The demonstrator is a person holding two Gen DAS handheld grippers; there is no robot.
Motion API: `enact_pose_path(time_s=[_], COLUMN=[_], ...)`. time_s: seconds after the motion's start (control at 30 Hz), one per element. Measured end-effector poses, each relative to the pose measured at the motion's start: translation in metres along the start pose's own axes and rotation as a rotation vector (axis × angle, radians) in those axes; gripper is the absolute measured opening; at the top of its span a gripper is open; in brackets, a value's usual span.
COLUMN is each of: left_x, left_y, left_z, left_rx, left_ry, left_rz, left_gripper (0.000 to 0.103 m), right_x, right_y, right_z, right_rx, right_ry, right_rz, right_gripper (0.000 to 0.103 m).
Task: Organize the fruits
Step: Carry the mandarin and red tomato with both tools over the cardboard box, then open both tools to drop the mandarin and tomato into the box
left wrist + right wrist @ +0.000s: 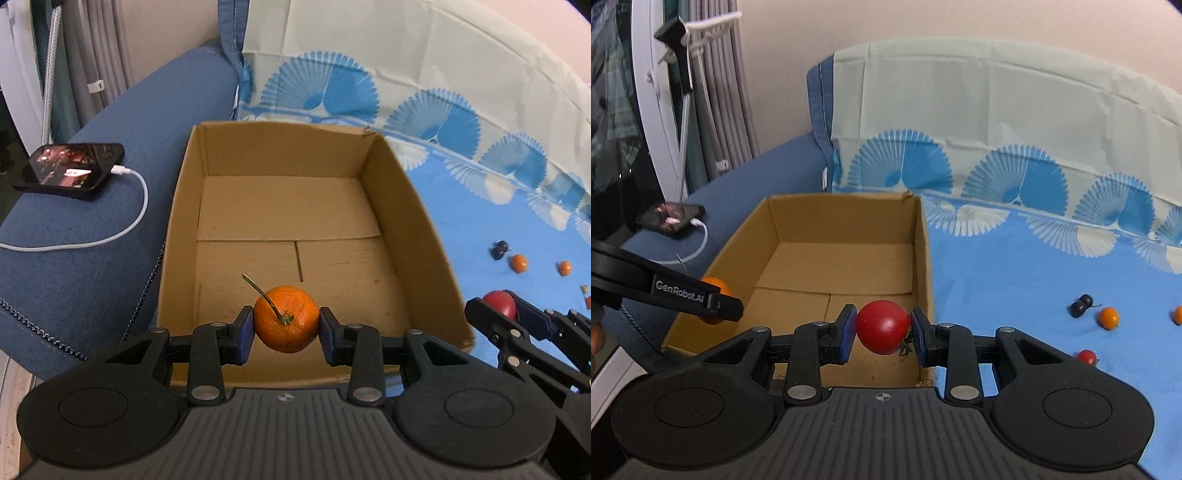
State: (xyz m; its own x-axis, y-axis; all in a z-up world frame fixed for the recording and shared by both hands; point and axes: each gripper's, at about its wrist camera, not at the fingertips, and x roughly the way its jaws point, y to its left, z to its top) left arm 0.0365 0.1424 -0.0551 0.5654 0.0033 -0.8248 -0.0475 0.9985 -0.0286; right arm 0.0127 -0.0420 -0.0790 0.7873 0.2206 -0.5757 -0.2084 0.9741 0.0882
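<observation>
My left gripper point(286, 326) is shut on a mandarin point(286, 319) with a thin stem, held over the near end of an open cardboard box point(402, 192) with nothing lying in it. My right gripper point(882, 328) is shut on a red tomato point(882, 326) above the box's point(921, 251) near right corner. In the left wrist view the tomato point(500, 302) and the right gripper's fingers point(491, 321) show just right of the box. In the right wrist view the left gripper's finger point(683, 291) hides part of the mandarin point(714, 284).
The box stands on a blue patterned cloth point(1015, 277). On the cloth to the right lie small orange fruits point(1108, 317), a dark fruit point(1080, 304) and a small red tomato point(1086, 356). A phone point(74, 170) with a white cable point(122, 229) rests on the blue sofa arm point(92, 258).
</observation>
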Motion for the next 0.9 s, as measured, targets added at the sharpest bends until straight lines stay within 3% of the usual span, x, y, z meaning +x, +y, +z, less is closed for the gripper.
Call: enact_pose_path(time_s=[0.43, 0.9], left_x=[0.067, 0.102], left_y=[0.016, 0.025], left_z=[-0.001, -0.012], left_rx=[-0.004, -0.01], left_ry=[0.11, 0.187], left_rz=[0.038, 0.064], left_gripper=[0.041, 0.041], right_x=[0.06, 0.09], right_y=[0.009, 0.013], right_z=[-0.007, -0.017], right_rx=[-0.059, -0.101], right_ry=[0.102, 0.187], right_rz=[-0.012, -0.029], right_gripper=[0.033, 0.033])
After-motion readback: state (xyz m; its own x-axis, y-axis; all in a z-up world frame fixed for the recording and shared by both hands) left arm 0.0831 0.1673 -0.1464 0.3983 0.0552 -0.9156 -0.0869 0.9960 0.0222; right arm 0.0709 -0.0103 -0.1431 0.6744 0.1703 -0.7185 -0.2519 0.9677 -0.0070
